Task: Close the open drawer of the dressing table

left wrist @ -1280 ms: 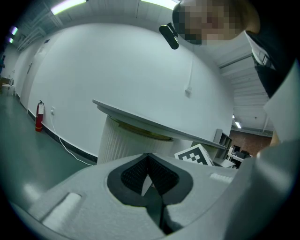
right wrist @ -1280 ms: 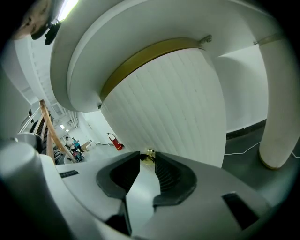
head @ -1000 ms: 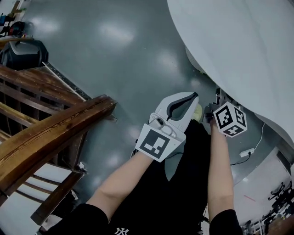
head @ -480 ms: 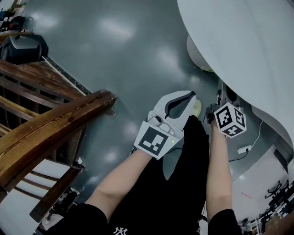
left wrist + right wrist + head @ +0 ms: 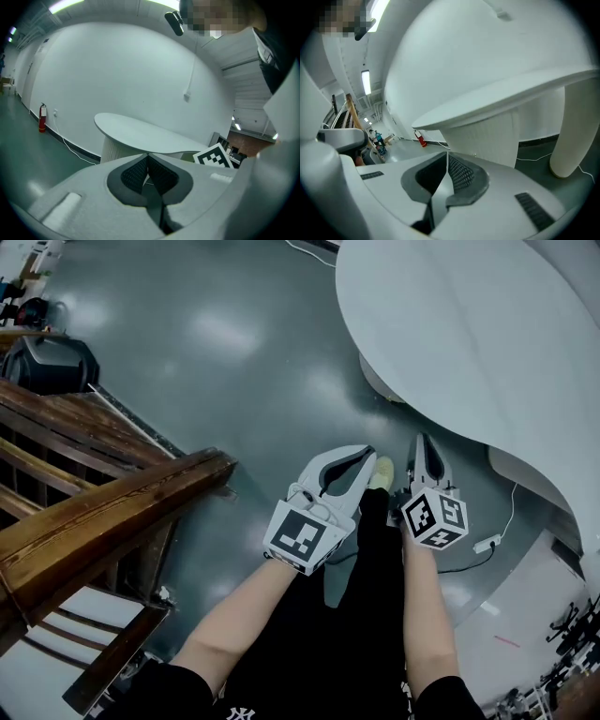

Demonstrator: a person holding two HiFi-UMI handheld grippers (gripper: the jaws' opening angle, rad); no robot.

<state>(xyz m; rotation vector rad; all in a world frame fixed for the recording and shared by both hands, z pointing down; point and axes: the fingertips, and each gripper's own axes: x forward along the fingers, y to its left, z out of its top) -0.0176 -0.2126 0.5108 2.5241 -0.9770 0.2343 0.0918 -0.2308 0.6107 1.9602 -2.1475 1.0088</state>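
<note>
No open drawer shows in any view. In the head view my left gripper (image 5: 369, 455) is held over the grey floor, shut, its fingertips touching with nothing between them. The left gripper view shows the same closed left gripper (image 5: 147, 158) pointing at a white round table (image 5: 140, 133). Just to its right, my right gripper (image 5: 421, 442) points at that white round table (image 5: 469, 343). Its jaws have just been closing and now meet on nothing. In the right gripper view the right gripper (image 5: 447, 155) is shut in front of the table's ribbed base (image 5: 487, 136).
Brown wooden furniture (image 5: 112, 512) with rails fills the left of the head view. A black bag (image 5: 52, 362) sits beyond it. A white cable and power strip (image 5: 487, 545) lie on the floor under the table. A red fire extinguisher (image 5: 42, 117) stands by the far wall.
Both grippers have risen and shifted left in the head view. The right gripper's jaws, earlier hidden behind its marker cube, now show, closed.
</note>
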